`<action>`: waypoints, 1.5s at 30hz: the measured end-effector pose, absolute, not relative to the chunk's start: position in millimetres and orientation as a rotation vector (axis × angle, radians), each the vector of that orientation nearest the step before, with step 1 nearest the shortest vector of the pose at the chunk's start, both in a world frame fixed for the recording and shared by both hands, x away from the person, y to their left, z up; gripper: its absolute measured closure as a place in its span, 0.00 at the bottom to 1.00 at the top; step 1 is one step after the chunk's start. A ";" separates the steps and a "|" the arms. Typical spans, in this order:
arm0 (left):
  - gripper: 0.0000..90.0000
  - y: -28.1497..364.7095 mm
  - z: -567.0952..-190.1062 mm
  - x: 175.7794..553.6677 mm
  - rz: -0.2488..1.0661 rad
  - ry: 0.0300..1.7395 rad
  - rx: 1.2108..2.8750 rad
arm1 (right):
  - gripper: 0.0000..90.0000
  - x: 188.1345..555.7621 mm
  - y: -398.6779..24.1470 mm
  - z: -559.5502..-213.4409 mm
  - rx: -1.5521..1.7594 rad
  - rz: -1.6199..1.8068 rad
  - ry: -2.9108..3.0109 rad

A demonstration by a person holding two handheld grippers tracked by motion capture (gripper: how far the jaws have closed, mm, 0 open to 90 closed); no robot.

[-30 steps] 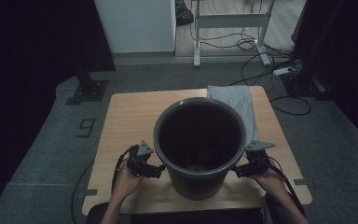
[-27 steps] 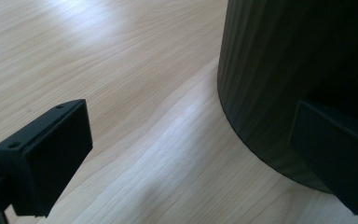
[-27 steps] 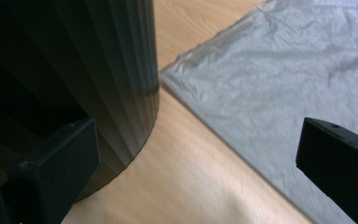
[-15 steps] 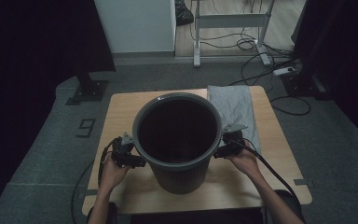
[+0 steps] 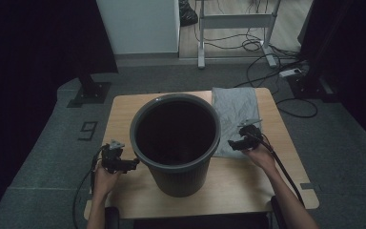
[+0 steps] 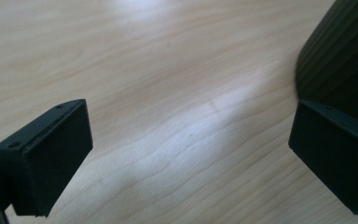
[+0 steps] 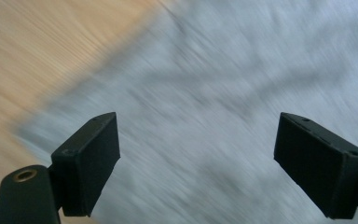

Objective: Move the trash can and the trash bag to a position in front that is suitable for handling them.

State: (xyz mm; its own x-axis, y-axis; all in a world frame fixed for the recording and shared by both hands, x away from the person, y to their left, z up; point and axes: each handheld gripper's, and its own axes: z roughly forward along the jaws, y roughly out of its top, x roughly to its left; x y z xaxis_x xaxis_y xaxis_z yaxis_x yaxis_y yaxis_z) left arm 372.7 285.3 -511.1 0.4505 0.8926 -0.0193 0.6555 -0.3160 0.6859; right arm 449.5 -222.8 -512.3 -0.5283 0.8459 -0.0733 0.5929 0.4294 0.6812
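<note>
Light wooden table (image 5: 124,114) carries everything. Biggest item on it: tall dark grey plastic bucket (image 5: 175,138) w/ ribbed sides, standing upright near the middle, mouth open, inside too dark to read. Neither gripper touches it now.

Next, folded pale grey cloth (image 5: 236,117), lying flat on the table's far right part, just beside the bucket & partly tucked behind its rim in the high view. Judging by the reach, this is the thing in hand.

Right gripper (image 5: 237,142) hovers over the cloth's near edge; its own view is motion-blurred but shows grey fabric (image 7: 242,74) under & between the jaws. Jaws stand wide apart, have just been closing a little, nothing pinched yet.

Left gripper (image 5: 129,164) sits low at the bucket's left side, close to the wall, not on it. Jaws wide apart over bare wood (image 6: 168,93), bucket wall (image 6: 340,51) just beyond one jaw, nothing between them.

Handling, as a guess: cloth is soft, light, limp, won't slip much but will sag & unfold if lifted by one layer. Best to pinch the near edge or a corner through all layers, coming down flat to the table.
</note>
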 end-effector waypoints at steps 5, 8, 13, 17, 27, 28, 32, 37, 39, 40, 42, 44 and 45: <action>0.00 283.3 -512.5 374.6 0.484 1.283 2.070 | 0.23 452.2 -241.2 -537.8 1.295 0.733 2.335; 0.00 280.2 -515.2 374.3 0.475 1.273 2.080 | 0.37 451.5 -247.2 -539.6 1.339 0.814 2.326; 0.00 276.1 -522.6 375.3 0.450 1.263 2.113 | 0.73 443.6 -250.3 -537.6 1.289 0.851 2.342; 0.00 276.0 -524.8 376.2 0.441 1.262 2.114 | 0.97 438.8 -250.0 -537.6 1.264 0.854 2.350; 0.00 276.1 -528.1 376.4 0.419 1.260 2.121 | 0.99 412.5 -257.5 -529.7 1.303 0.873 2.428; 0.00 275.0 -528.7 376.7 0.420 1.259 2.122 | 0.98 405.0 -258.8 -527.1 1.288 0.879 2.444; 0.00 272.0 -527.9 375.9 0.411 1.236 2.144 | 0.98 372.5 -263.4 -514.1 1.254 0.929 2.476; 0.00 270.9 -528.1 374.5 0.410 1.231 2.150 | 0.94 339.2 -263.2 -511.4 1.211 0.939 2.552; 0.00 270.9 -528.8 374.1 0.407 1.231 2.158 | 0.65 321.4 -263.8 -509.8 1.177 0.961 2.582; 0.00 270.9 -529.2 374.0 0.406 1.231 2.156 | 0.55 318.8 -266.7 -504.9 1.174 0.993 2.563; 0.00 270.7 -529.5 374.7 0.404 1.230 2.158 | 0.38 320.9 -274.2 -492.1 1.192 1.049 2.517; 0.00 270.2 -529.4 375.5 0.403 1.226 2.161 | 0.27 331.4 -279.8 -482.4 1.176 1.050 2.442; 0.00 269.6 -529.4 375.7 0.401 1.224 2.161 | 0.22 339.8 -281.2 -481.0 1.168 1.041 2.411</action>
State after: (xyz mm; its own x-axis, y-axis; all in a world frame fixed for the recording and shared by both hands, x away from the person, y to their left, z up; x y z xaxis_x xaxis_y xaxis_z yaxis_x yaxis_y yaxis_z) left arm 375.7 269.6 -529.4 0.5252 0.8502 -0.0373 0.6634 -0.3816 0.6437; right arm 339.8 -281.2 -481.0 -0.6401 0.7654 0.0673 0.5738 0.4180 0.7043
